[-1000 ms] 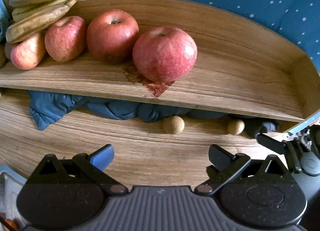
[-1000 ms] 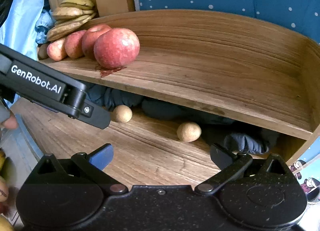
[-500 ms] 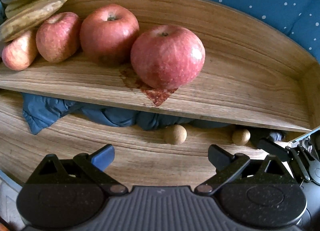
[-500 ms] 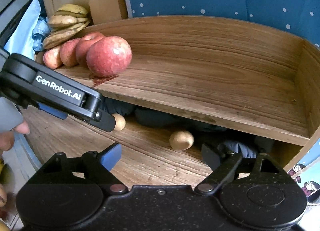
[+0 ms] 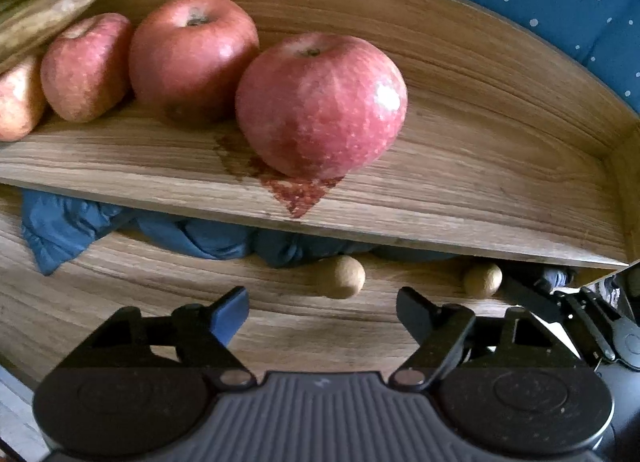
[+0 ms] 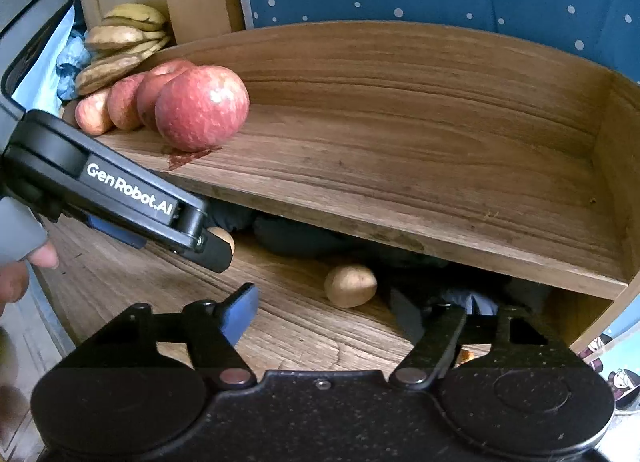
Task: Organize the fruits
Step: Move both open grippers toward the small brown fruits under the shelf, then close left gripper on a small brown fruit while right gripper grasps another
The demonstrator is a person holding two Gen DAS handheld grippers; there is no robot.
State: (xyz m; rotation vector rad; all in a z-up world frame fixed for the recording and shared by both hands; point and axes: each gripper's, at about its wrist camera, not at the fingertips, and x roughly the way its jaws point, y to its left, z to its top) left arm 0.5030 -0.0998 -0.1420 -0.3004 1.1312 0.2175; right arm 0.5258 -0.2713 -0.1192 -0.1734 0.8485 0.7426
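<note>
A wooden shelf (image 5: 460, 165) carries four red apples (image 5: 320, 105) and bananas (image 6: 120, 41).

Left gripper (image 5: 320, 312) and right gripper (image 6: 326, 316) both gape, side by side

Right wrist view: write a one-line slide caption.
Open right hand-held gripper faces a brown round fruit under the wooden shelf holding red apples and bananas.
</note>
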